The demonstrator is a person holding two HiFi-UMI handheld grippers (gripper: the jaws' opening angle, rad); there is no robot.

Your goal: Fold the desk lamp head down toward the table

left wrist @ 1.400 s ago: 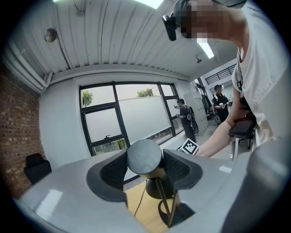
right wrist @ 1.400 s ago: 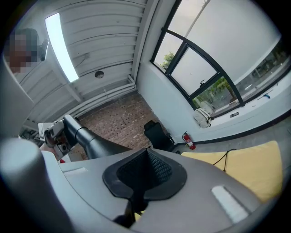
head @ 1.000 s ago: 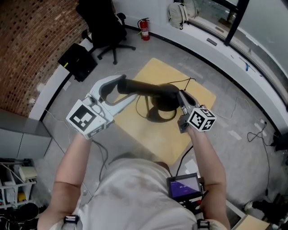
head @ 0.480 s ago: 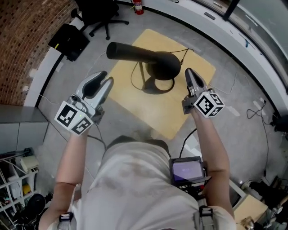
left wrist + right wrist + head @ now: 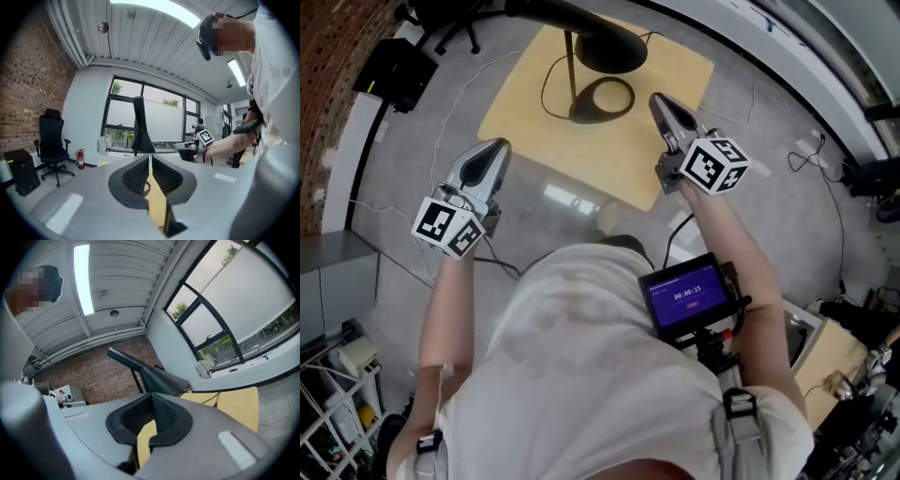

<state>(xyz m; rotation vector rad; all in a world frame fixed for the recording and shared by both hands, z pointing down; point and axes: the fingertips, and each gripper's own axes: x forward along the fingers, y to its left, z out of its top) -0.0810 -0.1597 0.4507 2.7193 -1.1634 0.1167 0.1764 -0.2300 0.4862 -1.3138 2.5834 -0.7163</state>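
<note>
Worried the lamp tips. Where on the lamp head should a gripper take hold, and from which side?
Likely the lamp head at its slim tube end, away from the pole: narrow enough for jaws, most leverage. Come from the person's left, where that end points.

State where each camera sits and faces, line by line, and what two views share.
Head view: on the head, steeply down at table and lamp; torso, forearms, left hand-held gripper and right hand-held gripper show.
Left gripper view: rides that gripper, faces the windows along jaws just closed on nothing; right forearm shows.
Right gripper view: rides that gripper, faces the brick wall; torso shows.
All share the lamp.
</note>
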